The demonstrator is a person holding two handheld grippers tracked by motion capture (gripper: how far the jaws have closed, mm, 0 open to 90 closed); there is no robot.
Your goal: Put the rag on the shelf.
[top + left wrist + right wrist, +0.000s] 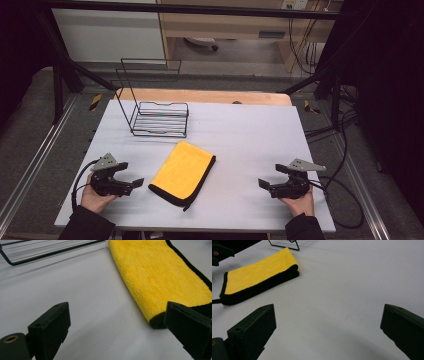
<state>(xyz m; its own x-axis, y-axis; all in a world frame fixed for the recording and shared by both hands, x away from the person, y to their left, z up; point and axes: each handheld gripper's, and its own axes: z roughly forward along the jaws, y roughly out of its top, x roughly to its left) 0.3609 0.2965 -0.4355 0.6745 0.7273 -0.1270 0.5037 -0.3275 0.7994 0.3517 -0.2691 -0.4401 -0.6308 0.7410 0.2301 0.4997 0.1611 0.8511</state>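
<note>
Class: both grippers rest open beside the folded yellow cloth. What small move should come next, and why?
Probably ease the left gripper toward the folded yellow microfibre cloth with black edging. Its jaws stand open with nothing between them, and it sits nearer than the right gripper.

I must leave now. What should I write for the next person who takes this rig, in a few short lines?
Left tongs: open, holding nothing, resting on the table just left of the yellow cloth.
Right tongs: open, holding nothing, farther from the cloth, at its right.
Cloth: folded, flat on the table, in front of the wire rack.
Rack: holds nothing.
Done: nothing visible yet.
Left: probably grasp the cloth; the left tongs are nearest.
</note>
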